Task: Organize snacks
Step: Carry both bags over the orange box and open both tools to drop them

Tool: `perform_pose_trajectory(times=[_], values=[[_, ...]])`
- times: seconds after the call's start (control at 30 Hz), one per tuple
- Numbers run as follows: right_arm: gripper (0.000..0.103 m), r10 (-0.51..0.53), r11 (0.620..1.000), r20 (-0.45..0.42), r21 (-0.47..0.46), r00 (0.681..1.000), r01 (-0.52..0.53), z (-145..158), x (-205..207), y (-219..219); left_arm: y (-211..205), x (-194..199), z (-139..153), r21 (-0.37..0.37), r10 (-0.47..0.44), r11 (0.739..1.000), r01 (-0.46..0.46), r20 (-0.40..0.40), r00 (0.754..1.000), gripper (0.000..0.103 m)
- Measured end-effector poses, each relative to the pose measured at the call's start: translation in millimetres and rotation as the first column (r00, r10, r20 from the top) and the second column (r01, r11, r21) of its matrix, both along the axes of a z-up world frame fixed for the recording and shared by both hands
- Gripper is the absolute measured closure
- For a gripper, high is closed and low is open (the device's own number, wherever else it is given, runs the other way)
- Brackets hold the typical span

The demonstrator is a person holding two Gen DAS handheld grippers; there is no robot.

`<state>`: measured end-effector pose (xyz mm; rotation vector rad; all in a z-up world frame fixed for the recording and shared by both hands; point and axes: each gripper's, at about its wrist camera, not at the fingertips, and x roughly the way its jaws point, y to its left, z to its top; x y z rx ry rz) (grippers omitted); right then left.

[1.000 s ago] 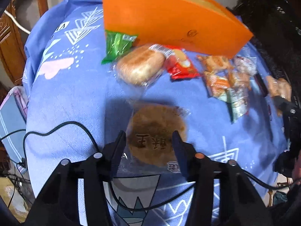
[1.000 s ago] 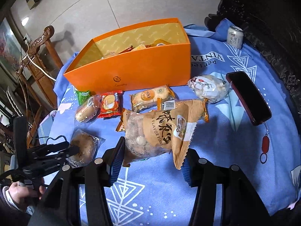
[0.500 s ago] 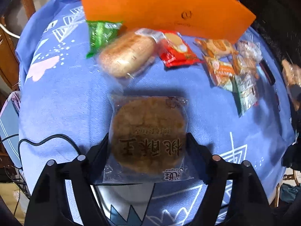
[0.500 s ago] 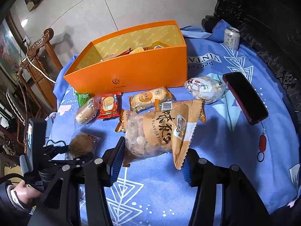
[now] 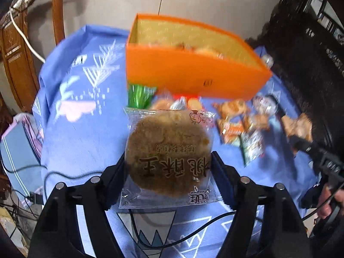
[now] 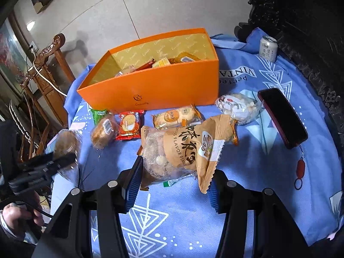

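Observation:
A round brown cookie in a clear wrapper (image 5: 169, 137) hangs above the blue cloth, with my left gripper (image 5: 168, 161) shut on its sides. From the right wrist view, that gripper (image 6: 64, 161) and its cookie (image 6: 66, 142) sit at the far left, held by a hand. My right gripper (image 6: 175, 172) is shut on a tan peanut bag (image 6: 189, 146), whose top points away from me. The open orange box (image 6: 154, 88) stands behind the loose snacks and holds several packs. The same orange box (image 5: 193, 75) lies ahead of the cookie.
In front of the box lie a green pack (image 6: 99, 114), a bread roll (image 6: 103, 131), a red pack (image 6: 129, 124), an orange biscuit pack (image 6: 176, 116) and a white candy bag (image 6: 238, 107). A phone (image 6: 281, 116) and a can (image 6: 267, 48) are at the right. A wooden chair (image 6: 47, 64) stands left of the table.
My left gripper slid around the cookie pack, closed on it and lifted it off the cloth, so the box's inside now shows. The right gripper and peanut bag stayed put.

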<state>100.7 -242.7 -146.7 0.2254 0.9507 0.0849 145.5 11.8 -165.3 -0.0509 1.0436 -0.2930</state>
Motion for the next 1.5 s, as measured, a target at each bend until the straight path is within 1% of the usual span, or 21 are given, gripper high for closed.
perform_pose_trajectory(times=[0.13,0.2,0.3,0.4,0.5,0.67,0.73,0.77,0.8,0.83,0.87,0.93,1.0,1.13,1.27,1.37,1.5], values=[[0.049,0.02,1.0,0.057,0.002,0.998,-0.02,24,11,2,-2,12,40,-0.025,-0.013,1.0,0.016,0.087,0.996,0.031],[0.049,0.03,0.999,0.105,0.005,0.994,-0.031,42,22,3,-6,21,58,-0.035,-0.018,0.999,0.022,0.129,0.992,0.031],[0.049,0.041,0.999,0.163,0.012,0.986,-0.044,66,40,2,-13,43,86,-0.054,-0.023,0.998,0.033,0.187,0.982,0.031],[0.049,0.053,0.999,0.219,-0.003,0.974,-0.053,88,64,3,-20,69,110,-0.065,-0.022,0.997,0.039,0.239,0.971,0.031],[0.049,0.06,0.998,0.257,-0.015,0.964,-0.058,104,88,4,-26,90,126,-0.078,-0.02,0.996,0.043,0.268,0.963,0.031],[0.049,0.075,0.997,0.296,-0.045,0.952,-0.065,118,136,4,-44,136,145,-0.051,-0.036,0.997,0.056,0.326,0.945,0.031],[0.045,0.082,0.996,0.301,-0.058,0.95,-0.068,119,155,6,-52,156,147,-0.03,-0.047,0.998,0.061,0.342,0.939,0.03],[0.041,0.083,0.995,0.282,-0.069,0.956,-0.066,117,168,6,-55,166,147,-0.027,-0.05,0.998,0.063,0.345,0.937,0.021],[0.026,0.072,0.996,0.268,-0.077,0.961,-0.054,118,175,5,-57,173,147,-0.018,-0.04,0.999,0.049,0.341,0.939,0.005],[0.023,0.06,0.996,0.273,-0.078,0.96,-0.04,119,177,4,-56,180,151,-0.002,-0.003,1.0,0.004,0.338,0.941,0.004],[0.021,0.054,0.997,0.296,-0.069,0.954,-0.035,123,175,2,-53,182,156,-0.015,0.022,1.0,-0.018,0.343,0.939,0.004],[0.017,0.059,0.997,0.318,-0.07,0.946,-0.038,126,167,2,-45,179,161,-0.061,0.034,0.998,-0.013,0.366,0.93,0.004],[0.014,0.061,0.996,0.314,-0.087,0.947,-0.035,122,158,1,-39,172,161,-0.067,0.044,0.998,-0.02,0.375,0.926,0.004],[0.014,0.061,0.996,0.257,-0.086,0.965,-0.04,101,135,-5,-28,155,139,-0.041,0.05,0.998,-0.038,0.323,0.945,0.004],[0.014,0.05,0.997,0.171,-0.07,0.984,-0.039,68,104,-10,-19,129,110,-0.041,0.064,0.998,-0.056,0.248,0.967,0.004],[0.014,0.046,0.996,0.094,-0.08,0.994,-0.039,39,80,-9,-16,106,87,-0.027,0.052,0.999,-0.048,0.199,0.979,0.004],[0.014,0.042,0.995,0.01,-0.094,0.999,-0.041,5,48,-7,-12,79,62,-0.019,0.041,0.999,-0.038,0.135,0.99,0.004]])
